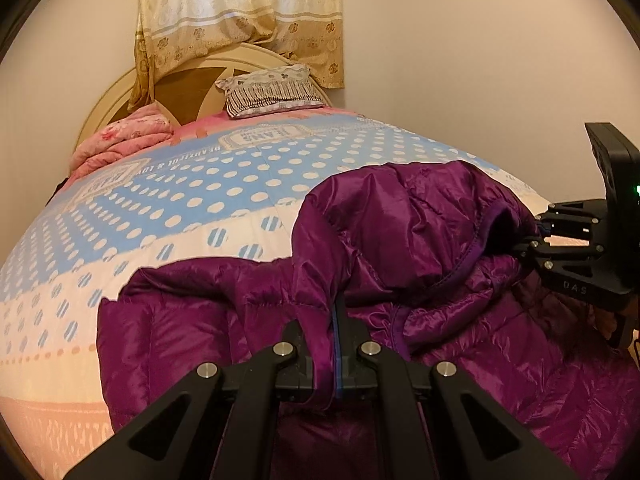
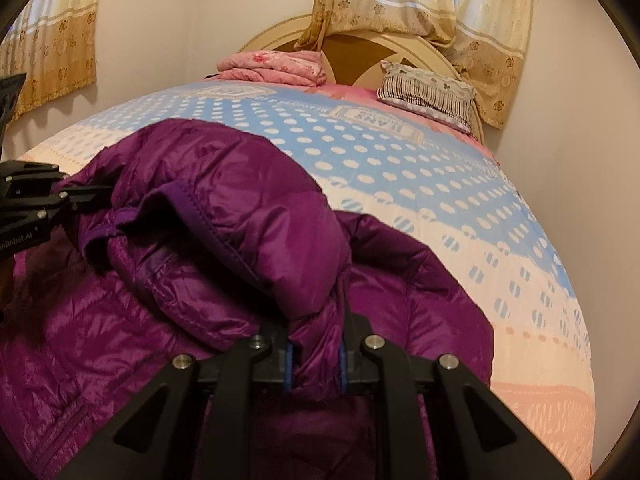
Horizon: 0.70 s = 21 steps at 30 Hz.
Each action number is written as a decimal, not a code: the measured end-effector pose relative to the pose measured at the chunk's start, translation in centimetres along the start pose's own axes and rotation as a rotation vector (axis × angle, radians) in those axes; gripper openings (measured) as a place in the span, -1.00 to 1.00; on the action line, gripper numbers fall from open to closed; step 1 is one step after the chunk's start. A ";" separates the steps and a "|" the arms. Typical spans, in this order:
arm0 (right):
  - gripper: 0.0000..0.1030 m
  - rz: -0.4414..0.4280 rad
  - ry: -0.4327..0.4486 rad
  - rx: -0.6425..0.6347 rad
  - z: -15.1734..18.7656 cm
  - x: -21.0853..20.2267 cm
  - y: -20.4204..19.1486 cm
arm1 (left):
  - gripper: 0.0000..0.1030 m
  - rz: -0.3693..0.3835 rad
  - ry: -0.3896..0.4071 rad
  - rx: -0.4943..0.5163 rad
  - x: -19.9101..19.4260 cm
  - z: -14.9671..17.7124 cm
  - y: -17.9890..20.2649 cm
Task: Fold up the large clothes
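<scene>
Puffer jacket [image 1: 440, 248]: glossy purple-magenta quilted shell, with darker violet binding along the hood edge. Bedspread [image 1: 224, 184]: sky-blue field with white polka dots, a cream band with blue-and-white striped dots, and peach-pink borders; printed lettering panels in grey and cream. Pillow [image 1: 272, 90]: white and grey, with dark vertical stripes and small clover motifs. Folded blanket [image 1: 120, 140]: pink floral. Headboard [image 1: 188, 88]: cream frame with brown insets. Curtains [image 1: 240, 12]: pale yellow, with gold flower bands. Grippers: matte black, with blue finger pads [image 2: 289, 364].
</scene>
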State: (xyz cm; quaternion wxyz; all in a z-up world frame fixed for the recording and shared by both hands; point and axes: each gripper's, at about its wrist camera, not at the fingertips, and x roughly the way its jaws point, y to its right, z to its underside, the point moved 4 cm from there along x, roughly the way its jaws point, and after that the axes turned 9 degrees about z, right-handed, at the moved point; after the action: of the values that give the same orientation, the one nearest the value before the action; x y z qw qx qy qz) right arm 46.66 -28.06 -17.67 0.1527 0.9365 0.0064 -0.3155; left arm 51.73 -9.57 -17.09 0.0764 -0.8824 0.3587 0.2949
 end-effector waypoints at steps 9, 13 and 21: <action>-0.65 0.002 -0.027 0.015 1.4 -0.2 -0.3 | -0.91 -0.008 -0.028 -0.013 0.1 1.0 0.3; -0.65 0.004 -0.037 0.001 1.7 -0.4 -0.6 | -0.89 -0.019 -0.058 -0.018 0.2 1.3 0.6; -0.54 -0.003 -0.063 -0.035 2.6 -0.9 -0.8 | -0.68 -0.035 -0.139 0.012 -0.6 2.5 1.4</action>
State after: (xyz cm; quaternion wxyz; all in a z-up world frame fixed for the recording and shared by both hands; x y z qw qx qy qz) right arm 44.33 -27.95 -19.39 0.1686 0.9233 0.0086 -0.3450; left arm 49.28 -9.36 -18.70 0.1116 -0.8654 0.3388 0.3518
